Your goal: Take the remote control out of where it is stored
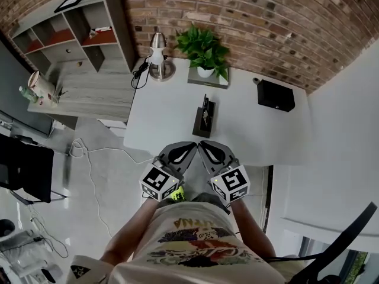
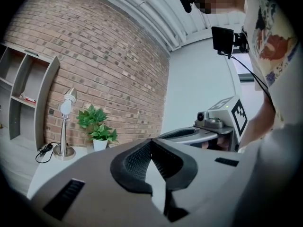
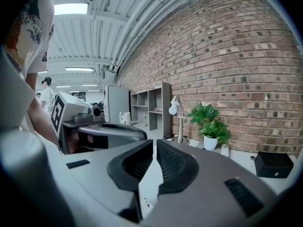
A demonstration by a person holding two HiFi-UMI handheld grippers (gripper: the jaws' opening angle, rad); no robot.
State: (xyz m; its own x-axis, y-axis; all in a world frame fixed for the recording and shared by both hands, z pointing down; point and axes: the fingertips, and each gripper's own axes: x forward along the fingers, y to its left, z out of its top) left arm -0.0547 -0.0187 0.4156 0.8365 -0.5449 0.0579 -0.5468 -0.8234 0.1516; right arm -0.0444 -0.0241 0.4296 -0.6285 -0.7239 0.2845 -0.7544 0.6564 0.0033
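Step in hand: approach, nothing grasped yet.
Left gripper [image 1: 190, 148], right gripper [image 1: 204, 147]: lower centre of head view, at table edge, tips side by side, both clenched on nothing.
Remote control [image 1: 205, 111]: upright in dark holder [image 1: 200, 126] on white table [image 1: 166, 117], frame centre, apart from grippers.
Next, by judgement: spread one gripper's jaws, reach remote's top, pinch, lift straight out, other steadying holder.

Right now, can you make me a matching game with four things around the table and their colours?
Things:
1 lamp
2 plant
3 box
4 wall

Colours:
A black
B reddish brown
C silver
D green

Pairs: 1-C, 2-D, 3-A, 4-B.
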